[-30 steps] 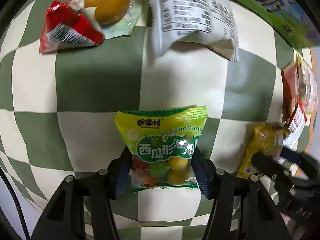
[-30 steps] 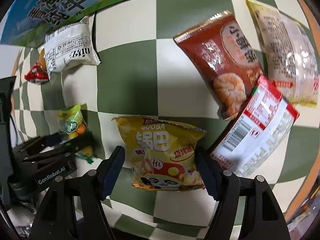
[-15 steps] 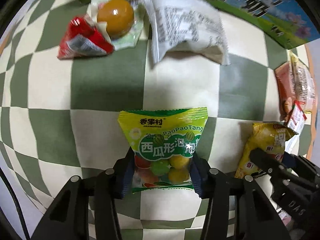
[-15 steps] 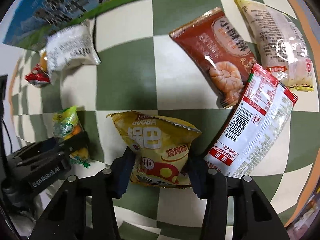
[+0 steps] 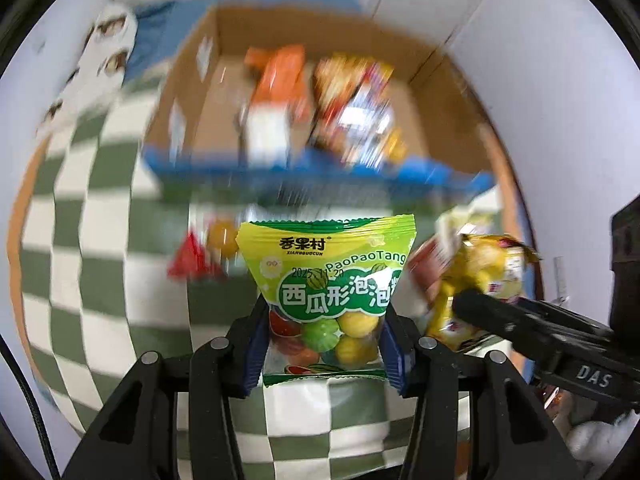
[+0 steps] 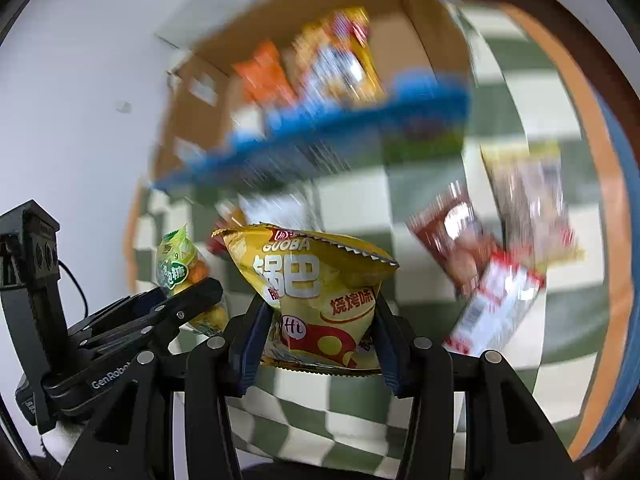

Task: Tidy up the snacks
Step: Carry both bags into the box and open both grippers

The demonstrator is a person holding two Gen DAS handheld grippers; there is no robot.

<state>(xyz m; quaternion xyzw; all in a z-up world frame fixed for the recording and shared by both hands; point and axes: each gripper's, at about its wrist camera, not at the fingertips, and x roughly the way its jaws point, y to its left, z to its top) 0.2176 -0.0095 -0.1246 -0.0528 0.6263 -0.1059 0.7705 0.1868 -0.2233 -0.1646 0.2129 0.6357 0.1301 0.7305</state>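
Observation:
My left gripper is shut on a green bag of round gum candies, held up off the checked tablecloth. In the right wrist view my right gripper is shut on a yellow Guoba crisp bag, also lifted. Each gripper shows in the other's view: the right one with the yellow bag, the left one with the green bag. Ahead stands an open cardboard box with a blue front edge and blurred snack packs inside.
On the cloth lie a red packet, an orange jelly cup, a brown shrimp-cracker bag, a red-and-white pack and a pale bag. A white wall stands behind the box. The table's orange rim curves at right.
Both grippers closed on their bags and rose off the table, tilting forward so the box came into view. The snacks left on the cloth now look smaller and lower.

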